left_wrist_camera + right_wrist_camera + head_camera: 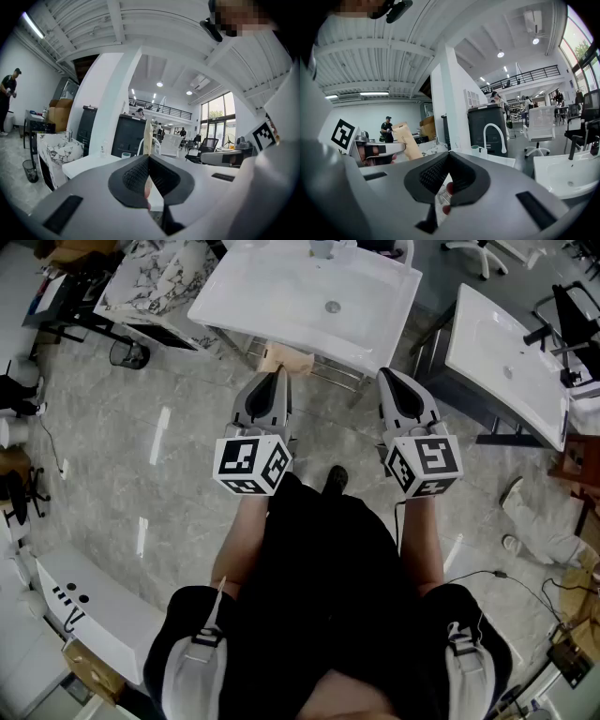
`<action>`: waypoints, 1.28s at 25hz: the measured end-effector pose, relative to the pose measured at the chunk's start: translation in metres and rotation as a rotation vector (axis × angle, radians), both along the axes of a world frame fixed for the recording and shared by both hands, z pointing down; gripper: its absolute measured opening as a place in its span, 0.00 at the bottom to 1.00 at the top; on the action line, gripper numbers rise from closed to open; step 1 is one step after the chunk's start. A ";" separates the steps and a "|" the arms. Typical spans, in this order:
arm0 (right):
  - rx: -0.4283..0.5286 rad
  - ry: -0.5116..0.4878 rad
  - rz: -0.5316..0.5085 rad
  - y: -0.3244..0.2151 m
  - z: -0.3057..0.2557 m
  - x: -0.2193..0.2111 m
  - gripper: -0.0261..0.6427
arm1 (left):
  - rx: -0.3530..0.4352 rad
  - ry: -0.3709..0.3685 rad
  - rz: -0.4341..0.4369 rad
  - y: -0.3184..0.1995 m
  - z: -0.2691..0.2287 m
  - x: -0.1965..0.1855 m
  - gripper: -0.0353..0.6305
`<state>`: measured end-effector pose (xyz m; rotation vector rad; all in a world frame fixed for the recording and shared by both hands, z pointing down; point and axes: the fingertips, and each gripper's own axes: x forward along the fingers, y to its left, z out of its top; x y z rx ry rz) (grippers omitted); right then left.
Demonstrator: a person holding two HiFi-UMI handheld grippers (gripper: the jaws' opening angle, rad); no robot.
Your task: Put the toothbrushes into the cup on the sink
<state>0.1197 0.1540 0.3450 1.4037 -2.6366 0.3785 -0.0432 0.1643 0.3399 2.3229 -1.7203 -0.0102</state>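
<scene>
Left hand-held gripper [149, 158] pinches what seems a tan packet [147, 135].

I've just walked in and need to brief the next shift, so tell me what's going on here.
A person stands facing a white rectangular sink with a hand-held gripper in each hand. The left hand-held gripper is shut on a flat tan paper packet; its contents cannot be seen. The right hand-held gripper has its jaws together, with nothing showing beyond them. The small pale cup sits at the sink's far edge, and neither gripper is over it.
</scene>
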 end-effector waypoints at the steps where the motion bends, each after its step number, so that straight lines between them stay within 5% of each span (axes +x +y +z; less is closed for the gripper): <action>1: 0.001 0.003 -0.001 0.002 0.000 0.001 0.08 | 0.000 0.000 0.002 0.002 0.000 0.001 0.08; 20: -0.040 -0.078 -0.020 0.018 0.009 0.022 0.08 | 0.000 -0.002 -0.060 0.023 -0.001 0.007 0.08; 32: -0.078 -0.063 -0.017 -0.008 0.021 -0.007 0.08 | -0.032 0.021 -0.072 0.000 0.013 -0.025 0.08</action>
